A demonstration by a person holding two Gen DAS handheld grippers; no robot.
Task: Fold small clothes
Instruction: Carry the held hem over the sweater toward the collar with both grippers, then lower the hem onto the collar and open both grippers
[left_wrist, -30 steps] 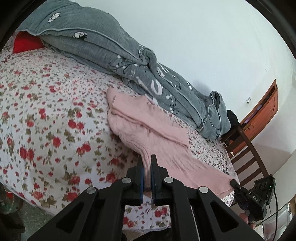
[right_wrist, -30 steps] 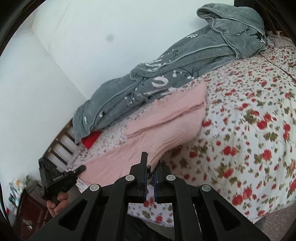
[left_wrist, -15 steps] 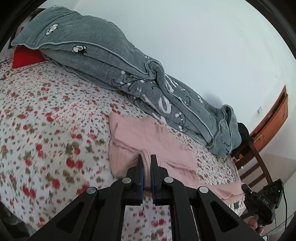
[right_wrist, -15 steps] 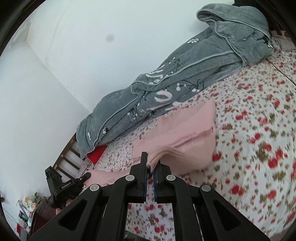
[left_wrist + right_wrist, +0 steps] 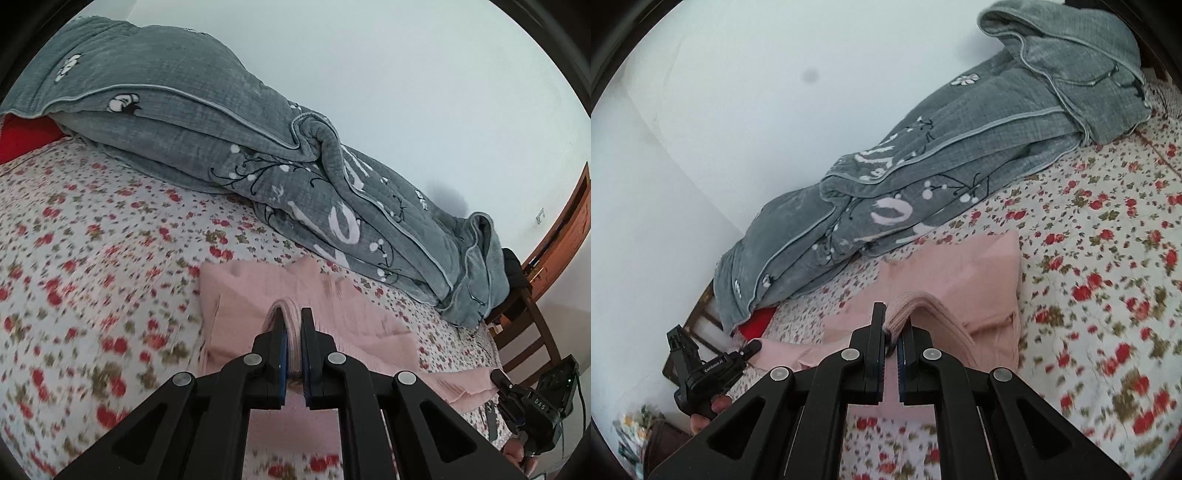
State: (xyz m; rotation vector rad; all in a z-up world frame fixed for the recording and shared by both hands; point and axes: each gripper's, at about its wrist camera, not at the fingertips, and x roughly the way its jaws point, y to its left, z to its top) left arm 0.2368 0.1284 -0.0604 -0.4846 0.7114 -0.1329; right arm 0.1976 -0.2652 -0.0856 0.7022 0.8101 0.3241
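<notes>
A pink knit garment (image 5: 240,295) lies partly folded on the flowered bed sheet (image 5: 92,258). My left gripper (image 5: 293,325) is shut on a bunched edge of it and holds that edge above the layer below. My right gripper (image 5: 894,325) is shut on the garment's (image 5: 979,280) other bunched edge, lifted over the folded part. The right gripper (image 5: 532,406) shows at the far right of the left wrist view, the left gripper (image 5: 709,365) at the lower left of the right wrist view.
A rolled grey quilt (image 5: 221,147) lies along the wall behind the garment, also in the right wrist view (image 5: 923,177). A red pillow (image 5: 26,136) sits under its end. A wooden chair (image 5: 532,325) stands beside the bed.
Both grippers have carried the held pink edges forward over the garment toward the quilt, doubling the cloth over itself. Both stay shut on it.
</notes>
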